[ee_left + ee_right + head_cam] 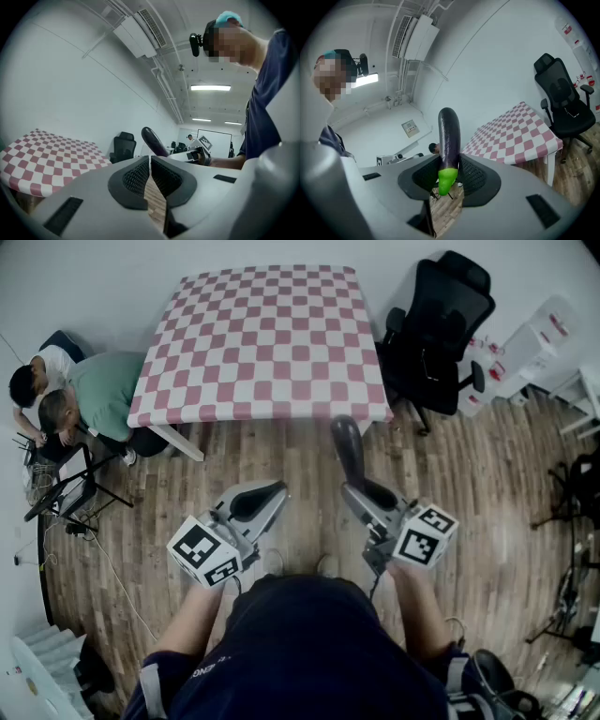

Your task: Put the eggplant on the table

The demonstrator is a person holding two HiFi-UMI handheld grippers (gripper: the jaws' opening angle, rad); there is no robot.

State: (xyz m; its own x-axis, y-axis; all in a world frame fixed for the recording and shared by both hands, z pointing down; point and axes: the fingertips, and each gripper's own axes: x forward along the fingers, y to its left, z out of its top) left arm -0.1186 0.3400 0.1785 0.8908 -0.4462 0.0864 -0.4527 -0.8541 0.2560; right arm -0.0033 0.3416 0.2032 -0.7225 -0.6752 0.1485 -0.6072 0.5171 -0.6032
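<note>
A dark purple eggplant [449, 140] with a bright green stem end stands up between the jaws of my right gripper [449, 171], which is shut on it near the stem. In the head view the eggplant [349, 448] sticks forward from that gripper [361, 491], short of the table's near edge. The table [262, 343] wears a pink-and-white checked cloth and lies ahead. My left gripper [261, 501] is held beside the right one, jaws shut with nothing between them. From the left gripper view [150, 176] the eggplant [153, 142] shows off to the right.
A black office chair [436, 324] stands at the table's right corner. Two people [66, 399] crouch on the wooden floor left of the table, beside a black stand [66, 488]. White boxes [534, 348] and cables sit at the far right.
</note>
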